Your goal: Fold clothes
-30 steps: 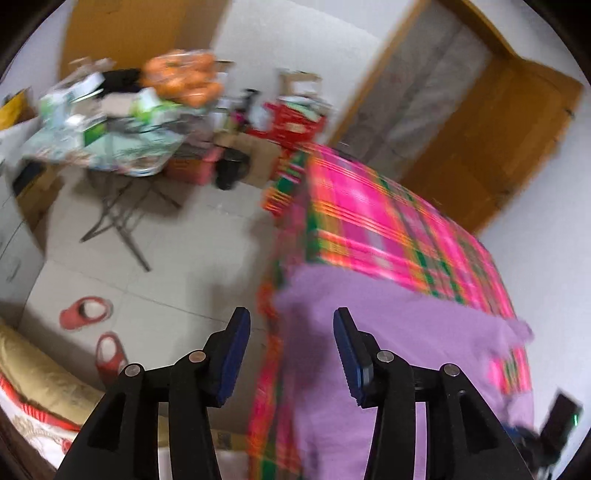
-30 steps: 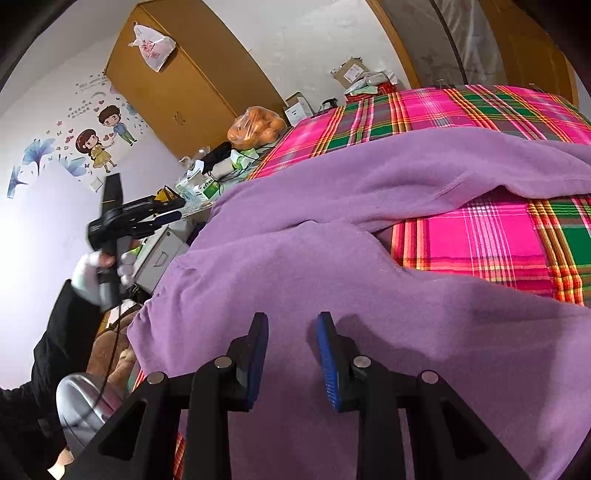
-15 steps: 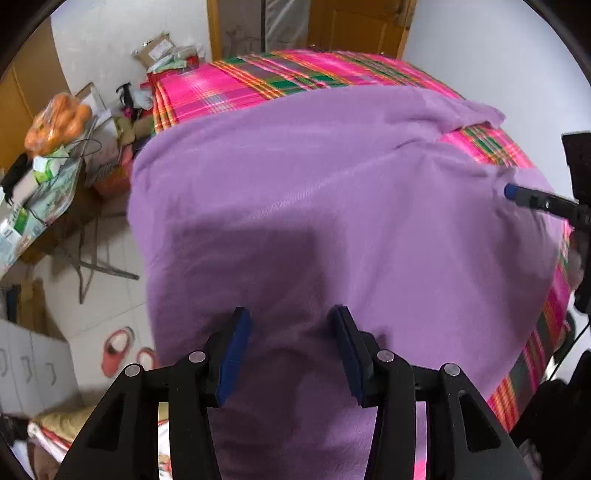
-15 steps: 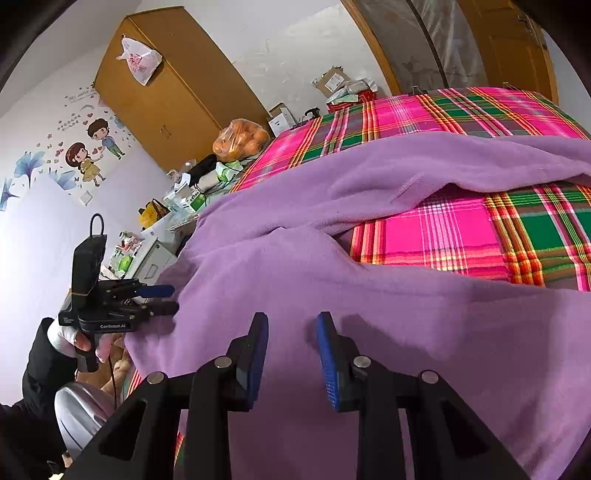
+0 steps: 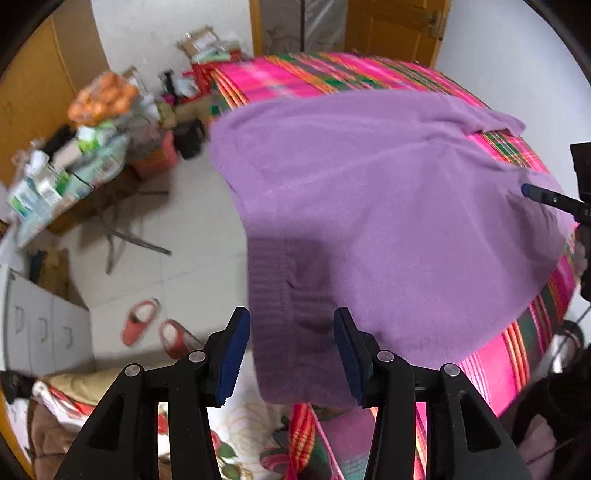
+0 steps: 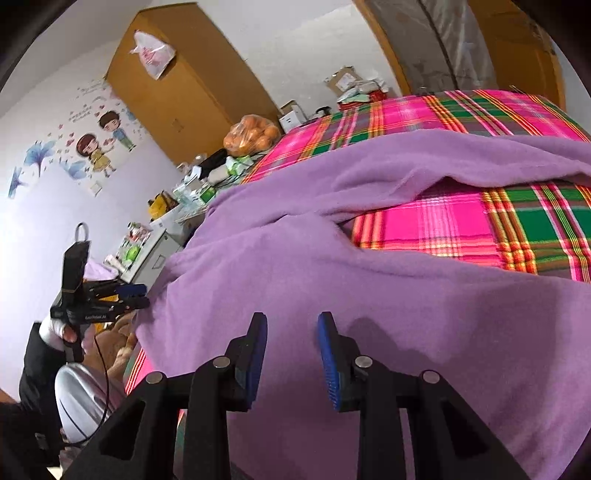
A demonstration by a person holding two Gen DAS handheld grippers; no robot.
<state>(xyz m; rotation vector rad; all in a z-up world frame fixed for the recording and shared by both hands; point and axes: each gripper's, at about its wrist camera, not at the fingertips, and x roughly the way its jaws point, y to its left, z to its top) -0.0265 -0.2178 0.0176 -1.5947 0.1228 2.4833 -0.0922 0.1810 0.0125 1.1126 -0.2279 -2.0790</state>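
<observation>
A purple knit sweater (image 5: 388, 206) lies spread over the pink plaid bed (image 5: 332, 74). Its ribbed hem (image 5: 284, 295) hangs over the bed's near corner. My left gripper (image 5: 291, 354) is open, fingers wide apart on either side of that hem and not touching it. In the right wrist view the sweater (image 6: 332, 266) covers most of the plaid bed (image 6: 424, 221), with a fold ridge at the back. My right gripper (image 6: 291, 358) hovers open just above the cloth. The left gripper (image 6: 135, 296) shows at the sweater's left corner. The right gripper (image 5: 532, 192) pokes in at the sweater's right edge.
A cluttered folding table (image 5: 74, 166) with a bag of oranges (image 6: 251, 134) stands left of the bed. Red slippers (image 5: 142, 321) lie on the tiled floor beside a white drawer unit (image 5: 40, 332). A wooden wardrobe (image 6: 184, 85) and a door (image 5: 391, 29) are behind.
My left gripper swung from facing the floor to over the sweater, then shifted left to its ribbed hem at the bed corner. The right gripper has hardly moved.
</observation>
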